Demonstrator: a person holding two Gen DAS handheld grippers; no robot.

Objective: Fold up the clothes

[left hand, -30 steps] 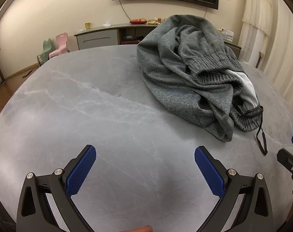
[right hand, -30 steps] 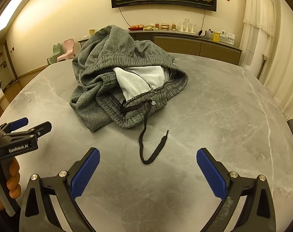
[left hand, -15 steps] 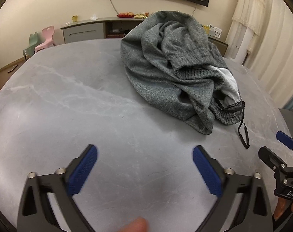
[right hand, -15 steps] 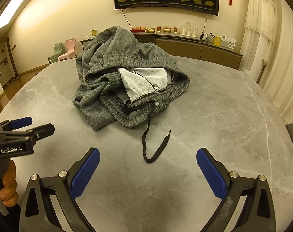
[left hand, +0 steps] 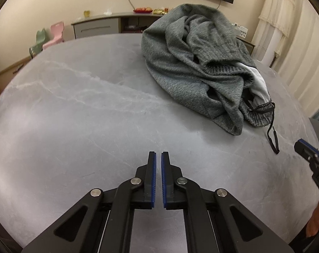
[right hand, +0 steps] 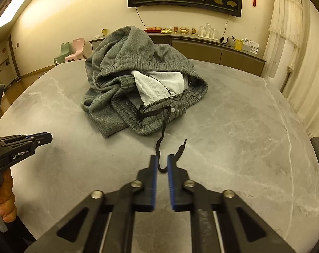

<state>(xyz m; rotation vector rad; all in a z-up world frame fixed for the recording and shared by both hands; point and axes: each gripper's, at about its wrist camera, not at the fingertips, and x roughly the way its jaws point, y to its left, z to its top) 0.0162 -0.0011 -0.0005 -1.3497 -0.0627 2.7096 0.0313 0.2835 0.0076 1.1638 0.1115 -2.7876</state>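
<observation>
A crumpled pair of grey sweatpants [left hand: 191,73] lies heaped on the grey marble table [left hand: 75,116], right of centre in the left wrist view. In the right wrist view the sweatpants [right hand: 138,63] show a white lining and an elastic waistband facing me. Their black drawstring [right hand: 162,130] trails toward my right gripper [right hand: 162,158], which is shut and hovers just over the cord's loop, holding nothing that I can see. My left gripper [left hand: 158,155] is shut over bare table, well short of the sweatpants. The drawstring [left hand: 272,135] hangs off the heap's right end.
A hand holds the left gripper [right hand: 43,137] at the left edge. The right gripper [left hand: 302,147] tip shows at far right. Behind the table stand a sideboard [right hand: 212,48] with dishes, small chairs [right hand: 73,50] and a curtain [right hand: 290,31].
Both grippers went from wide open to shut. The left wrist view swung slightly, and the sweatpants have not moved on the table.
</observation>
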